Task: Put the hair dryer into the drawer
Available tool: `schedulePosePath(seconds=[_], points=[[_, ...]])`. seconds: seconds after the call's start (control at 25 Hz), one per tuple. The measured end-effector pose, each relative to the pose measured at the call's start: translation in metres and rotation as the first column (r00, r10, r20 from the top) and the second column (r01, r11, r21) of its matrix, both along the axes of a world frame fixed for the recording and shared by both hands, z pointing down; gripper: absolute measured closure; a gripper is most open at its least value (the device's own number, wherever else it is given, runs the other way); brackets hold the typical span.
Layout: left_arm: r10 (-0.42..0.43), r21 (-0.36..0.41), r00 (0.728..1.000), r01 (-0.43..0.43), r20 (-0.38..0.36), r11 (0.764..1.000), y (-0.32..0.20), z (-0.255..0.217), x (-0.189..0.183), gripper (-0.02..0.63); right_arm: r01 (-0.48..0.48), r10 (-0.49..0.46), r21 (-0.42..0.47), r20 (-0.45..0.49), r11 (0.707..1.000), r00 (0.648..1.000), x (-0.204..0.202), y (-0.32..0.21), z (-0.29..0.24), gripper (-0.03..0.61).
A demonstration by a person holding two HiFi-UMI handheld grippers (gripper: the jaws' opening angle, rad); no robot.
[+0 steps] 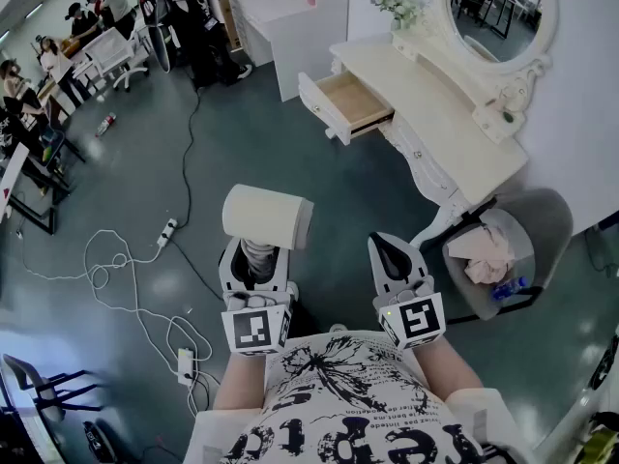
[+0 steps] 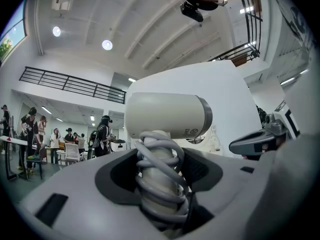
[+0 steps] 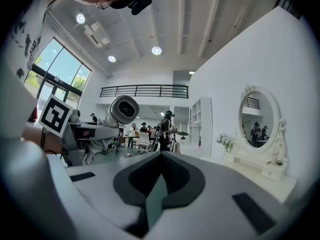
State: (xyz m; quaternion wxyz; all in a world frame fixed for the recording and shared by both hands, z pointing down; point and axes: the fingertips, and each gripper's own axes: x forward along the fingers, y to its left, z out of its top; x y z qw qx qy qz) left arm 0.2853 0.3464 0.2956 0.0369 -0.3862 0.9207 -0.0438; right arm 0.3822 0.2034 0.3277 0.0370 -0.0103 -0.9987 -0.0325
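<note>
floor (image 1: 242,143): dark and glossy, filling the middle and left of the head view, with white cables (image 1: 116,269) looping at lower left
dressing table (image 1: 455,114): cream, upper right of the frame, well ahead of you
mirror (image 1: 498,8): oval, standing at the table's back edge in the top right corner
chair (image 1: 551,220): grey, right of centre beside the table, with clothes piled on its seat
drawer (image 1: 356,100): pulled out from the table's near end, upper centre
hair dryer (image 1: 268,217): centre of the frame, barrel lying crosswise above your left gripper, its cord coiled round the handle, well apart from the drawer
left gripper (image 1: 258,254): your jaws are clamped on the dryer's wrapped handle
right gripper (image 1: 395,249): just right of centre, jaws closed together with nothing between them
</note>
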Motion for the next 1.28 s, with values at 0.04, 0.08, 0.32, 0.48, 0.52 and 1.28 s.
schedulePosePath(seconds=[0.04, 0.08, 0.32, 0.48, 0.52, 1.28], points=[[0.002, 0.003, 1.000, -0.002, -0.001, 1.000, -0.001, 0.000, 0.000, 0.360, 0.000, 0.000, -0.001, 0.002, 1.000, 1.000, 0.000, 0.000, 0.001, 0.569], [0.003, 0.006, 1.000, -0.003, -0.002, 1.000, -0.002, 0.000, -0.001, 0.360, 0.001, -0.001, -0.002, 0.003, 1.000, 1.000, -0.001, -0.001, 0.001, 0.569], [0.011, 0.011, 1.000, -0.011, -0.002, 1.000, -0.003, -0.001, -0.001, 0.360, 0.001, -0.001, -0.003, -0.002, 1.000, 1.000, -0.002, -0.001, 0.002, 0.569], [0.017, 0.009, 1.000, -0.017, -0.001, 1.000, -0.007, -0.001, -0.004, 0.360, -0.009, 0.009, -0.015, -0.006, 1.000, 1.000, -0.004, -0.005, 0.005, 0.569], [0.018, 0.008, 1.000, -0.018, -0.001, 1.000, -0.009, 0.000, -0.005, 0.360, -0.010, 0.009, -0.019, -0.005, 1.000, 1.000, -0.005, -0.006, 0.006, 0.569], [0.071, 0.021, 0.997, -0.071, -0.020, 0.997, -0.009, 0.012, -0.156, 0.360, -0.074, 0.072, -0.067, -0.029, 0.995, 0.997, -0.151, -0.012, 0.024, 0.569]])
